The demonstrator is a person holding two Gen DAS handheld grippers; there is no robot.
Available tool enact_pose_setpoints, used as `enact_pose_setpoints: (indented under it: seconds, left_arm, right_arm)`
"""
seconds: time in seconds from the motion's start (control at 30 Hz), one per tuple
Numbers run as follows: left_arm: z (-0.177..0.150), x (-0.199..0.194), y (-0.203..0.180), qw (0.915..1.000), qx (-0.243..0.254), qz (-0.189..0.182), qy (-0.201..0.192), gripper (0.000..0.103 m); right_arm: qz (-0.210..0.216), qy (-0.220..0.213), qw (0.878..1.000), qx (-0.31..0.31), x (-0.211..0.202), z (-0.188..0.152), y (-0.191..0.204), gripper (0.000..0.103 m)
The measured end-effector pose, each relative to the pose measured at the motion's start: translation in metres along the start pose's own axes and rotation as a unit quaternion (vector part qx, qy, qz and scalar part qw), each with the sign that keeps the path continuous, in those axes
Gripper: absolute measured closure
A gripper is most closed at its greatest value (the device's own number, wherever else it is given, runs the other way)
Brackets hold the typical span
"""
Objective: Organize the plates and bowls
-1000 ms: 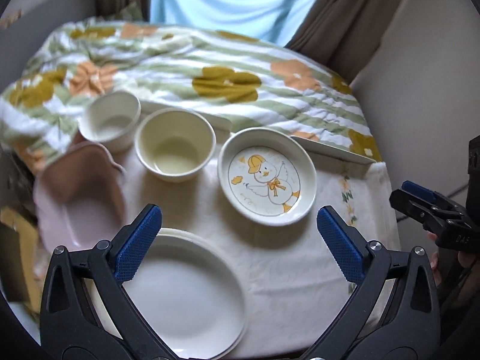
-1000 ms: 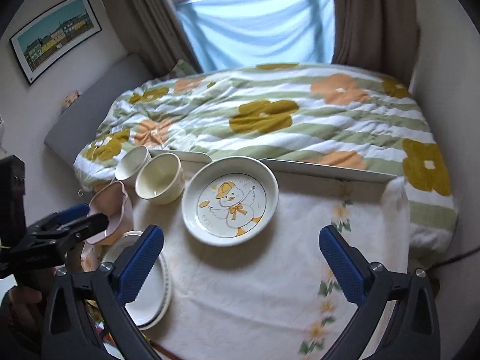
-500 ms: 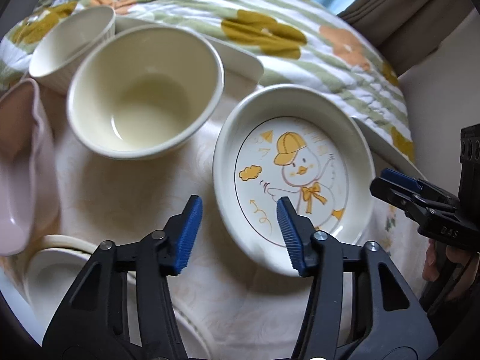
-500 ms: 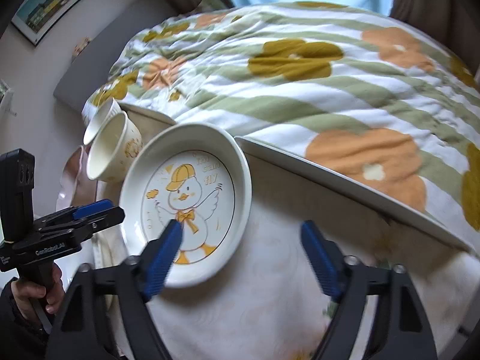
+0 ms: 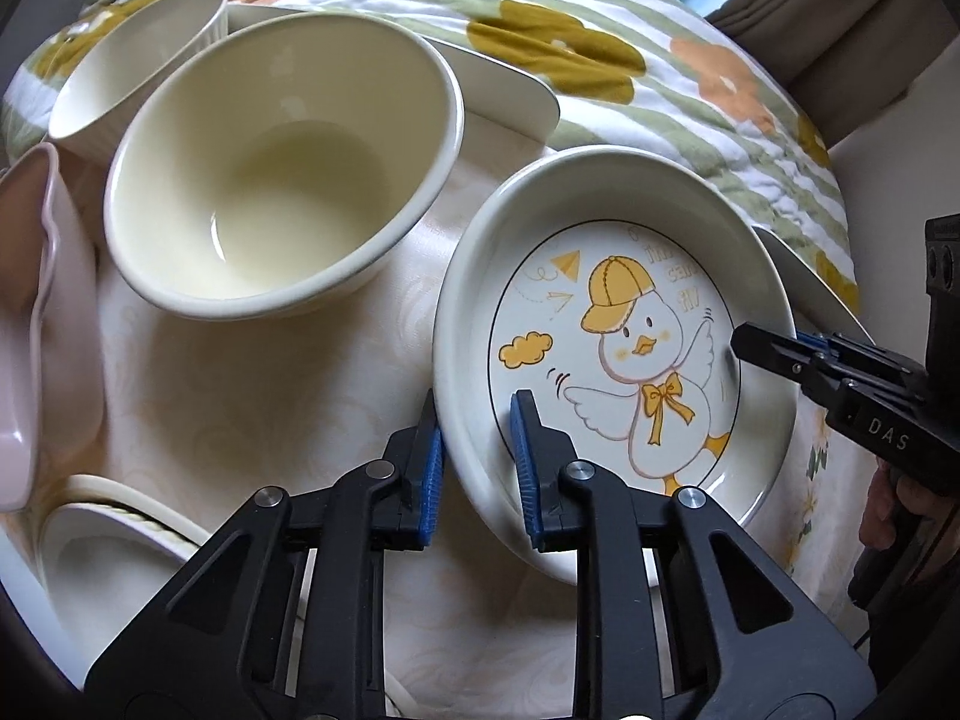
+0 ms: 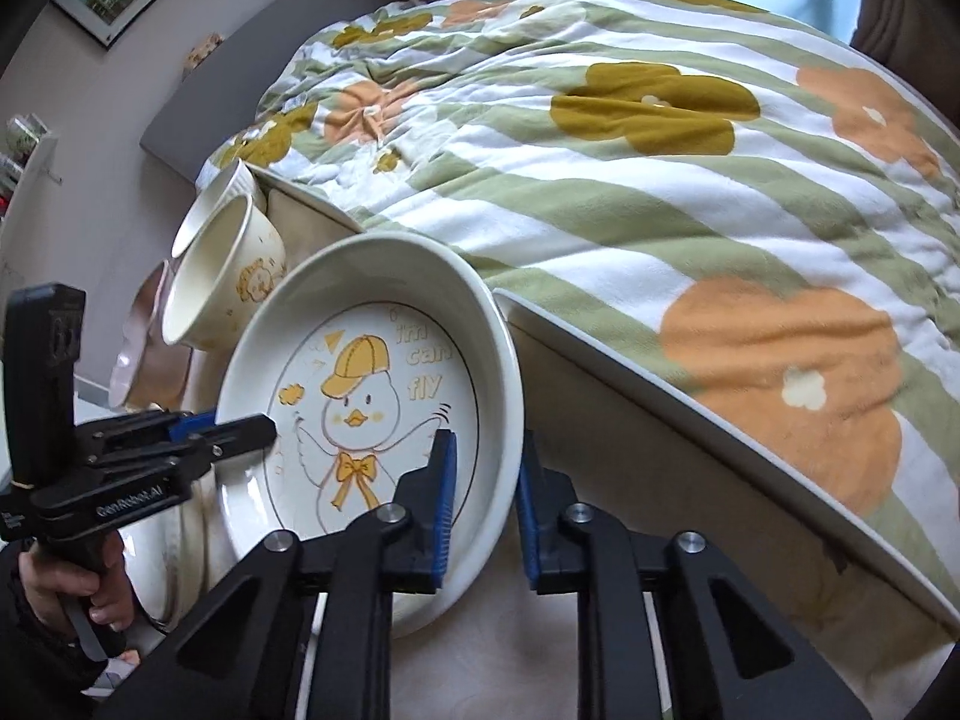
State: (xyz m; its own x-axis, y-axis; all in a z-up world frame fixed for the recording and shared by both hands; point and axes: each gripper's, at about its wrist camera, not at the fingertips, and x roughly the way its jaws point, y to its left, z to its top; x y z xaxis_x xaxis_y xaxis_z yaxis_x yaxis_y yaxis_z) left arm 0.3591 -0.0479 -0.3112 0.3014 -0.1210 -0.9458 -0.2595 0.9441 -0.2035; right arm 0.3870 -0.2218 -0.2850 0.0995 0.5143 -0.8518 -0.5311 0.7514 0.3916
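A deep white plate with a yellow-capped duck [image 5: 630, 360] [image 6: 360, 408] lies on the cloth-covered table. My left gripper [image 5: 476, 438] is shut on its left rim, one blue pad inside and one outside. Across the plate, my right gripper [image 6: 487, 468] is shut on the opposite rim in the same way. Each view shows the other gripper at the far rim: the right gripper [image 5: 780, 348] and the left gripper [image 6: 240, 426]. A cream bowl [image 5: 282, 180] [image 6: 216, 276] sits just left of the plate, with a ribbed white bowl [image 5: 132, 66] behind it.
A pink scalloped dish [image 5: 36, 324] and a stack of white plates [image 5: 108, 540] sit at the table's left and near-left. A flowered quilt [image 6: 660, 150] on a bed lies right behind the table's white edge [image 6: 660, 396]. A hand [image 6: 66, 588] holds the left gripper's handle.
Both grippers came down from above the table onto the duck plate. Their jaws went from wide open to shut on its opposite rims.
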Motion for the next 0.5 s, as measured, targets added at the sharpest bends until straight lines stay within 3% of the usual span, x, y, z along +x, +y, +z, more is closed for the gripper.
enact_pose_setpoints:
  seconds: [0.27,0.5]
  left_arm:
    - [-0.002,-0.011,-0.002,0.9999,0.01,0.004,-0.004,0.084]
    - [-0.01,-0.051,-0.012,0.9982,0.052,-0.002,-0.032,0.084]
  right_arm:
    - [-0.003,-0.005,1.0,-0.006,-0.003,-0.004,0.004,0.088]
    - [-0.005,-0.027,0.999,0.023,-0.033,-0.018,0.015,0.088]
